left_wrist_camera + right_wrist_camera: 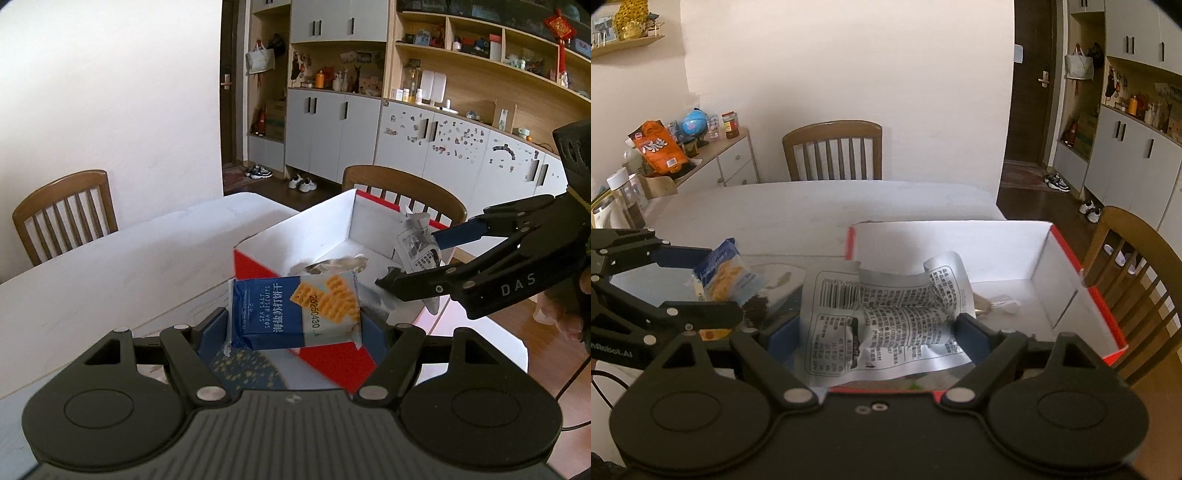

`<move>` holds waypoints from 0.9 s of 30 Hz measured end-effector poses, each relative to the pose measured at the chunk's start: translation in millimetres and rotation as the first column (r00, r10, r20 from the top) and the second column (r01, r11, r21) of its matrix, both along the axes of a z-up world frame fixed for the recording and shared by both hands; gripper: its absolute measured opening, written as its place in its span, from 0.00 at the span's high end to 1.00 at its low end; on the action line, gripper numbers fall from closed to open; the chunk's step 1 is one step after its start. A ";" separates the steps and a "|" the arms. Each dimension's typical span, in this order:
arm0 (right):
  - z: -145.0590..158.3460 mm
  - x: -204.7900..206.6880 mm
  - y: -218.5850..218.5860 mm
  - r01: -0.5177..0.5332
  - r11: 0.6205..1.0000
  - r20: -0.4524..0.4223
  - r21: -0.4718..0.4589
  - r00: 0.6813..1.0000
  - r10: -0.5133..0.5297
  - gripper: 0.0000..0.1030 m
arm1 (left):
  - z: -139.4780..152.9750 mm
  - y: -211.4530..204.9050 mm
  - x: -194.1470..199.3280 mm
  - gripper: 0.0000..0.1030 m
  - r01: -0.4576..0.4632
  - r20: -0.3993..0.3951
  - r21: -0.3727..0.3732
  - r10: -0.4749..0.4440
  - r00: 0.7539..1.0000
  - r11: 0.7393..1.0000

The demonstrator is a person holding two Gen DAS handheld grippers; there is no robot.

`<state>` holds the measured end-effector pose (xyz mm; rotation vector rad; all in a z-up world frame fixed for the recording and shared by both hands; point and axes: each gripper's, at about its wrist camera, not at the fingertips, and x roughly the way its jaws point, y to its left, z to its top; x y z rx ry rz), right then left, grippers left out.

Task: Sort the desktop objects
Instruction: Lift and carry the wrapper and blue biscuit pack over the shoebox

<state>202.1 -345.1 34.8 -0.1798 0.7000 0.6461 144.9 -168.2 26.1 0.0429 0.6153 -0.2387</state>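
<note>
**Both packets up at the red-and-white box**

My left gripper (299, 325) is clamped on the blue biscuit packet (295, 314) — blue pads pressed against its two short ends, the cracker print facing up. It hangs just at the near corner of the red-and-white box (255, 262), over the white table (110, 266).

My right gripper (879, 332) grips the crumpled silver wrapper (882, 317), printed back and barcode toward me, its pads against the wrapper's sides. That one sits above the box's near rim, the white interior spread out beyond it — from the left camera the wrapper shows over the box's right side.

Inside the box, on its floor, lies a small crinkled wrapper (332, 264). A wooden chair (833, 149) stands behind the table, past the box.
</note>
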 end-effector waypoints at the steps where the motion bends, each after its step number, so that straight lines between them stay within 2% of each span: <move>1: 0.1 3.4 -3.6 -0.001 1.000 0.000 0.000 1.000 0.001 0.13 | 0.0 -3.7 3.1 0.28 -0.001 0.000 0.000 0.001 1.000 1.000; 16: -8.4 60.7 -58.4 -0.006 1.000 -0.016 -0.014 1.000 0.005 0.14 | -6.2 -65.2 54.1 0.28 0.019 -0.016 0.038 -0.018 1.000 0.999; 27: -14.3 104.4 -74.3 -0.006 0.998 -0.019 -0.070 1.000 0.005 0.13 | -21.2 -102.8 85.9 0.28 0.090 -0.065 0.085 -0.084 0.994 0.992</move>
